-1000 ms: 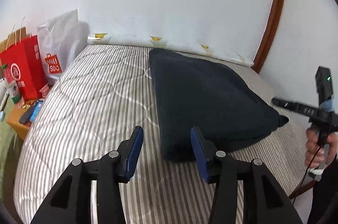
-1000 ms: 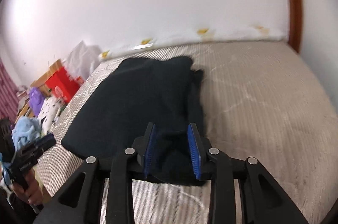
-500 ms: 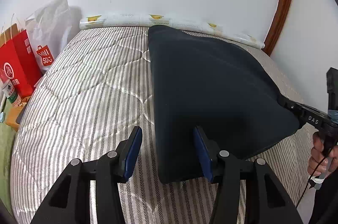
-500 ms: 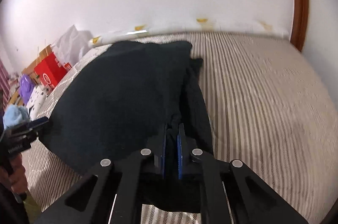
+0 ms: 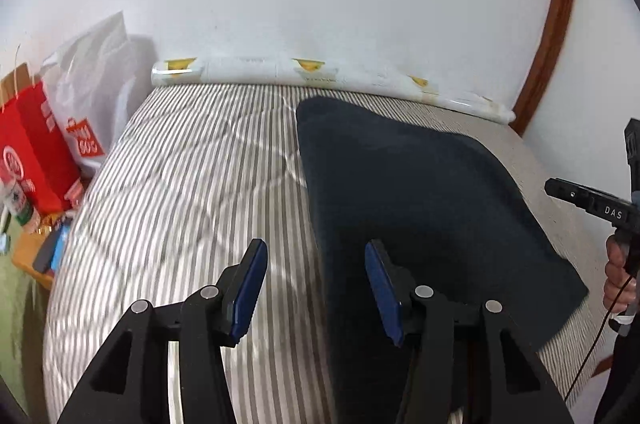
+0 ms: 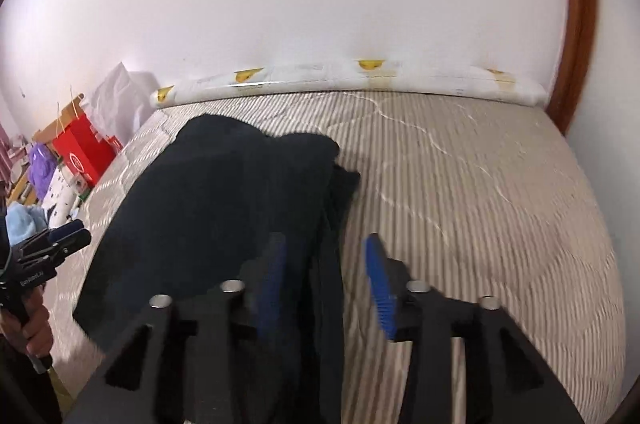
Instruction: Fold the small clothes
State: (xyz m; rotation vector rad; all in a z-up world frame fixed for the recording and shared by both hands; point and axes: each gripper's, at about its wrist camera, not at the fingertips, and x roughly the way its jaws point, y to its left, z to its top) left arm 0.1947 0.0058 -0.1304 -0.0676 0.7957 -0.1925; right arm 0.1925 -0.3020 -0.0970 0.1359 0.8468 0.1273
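Dark navy garment point(image 5: 420, 192) spread across the right half of the striped mattress point(image 5: 192, 192) in the left wrist view, folded into a broad slab with one straight edge running down mid-frame. Looks soft, limp and light, likely to sag and slide off its own layers when lifted; best taken at a corner or along a doubled edge, both ends at once. Thicker bunched layers along the right side in the right wrist view. Left claw point(image 5: 316, 288) apart, straddling the straight edge low in frame, nothing pinched. Right claw point(image 6: 324, 284) apart too, jaws just been opening, cloth edge lying between the pads but not pressed. Matte, lint-free surface, no print visible. Red shopping bag point(image 5: 28, 152) at far left, off the bed.
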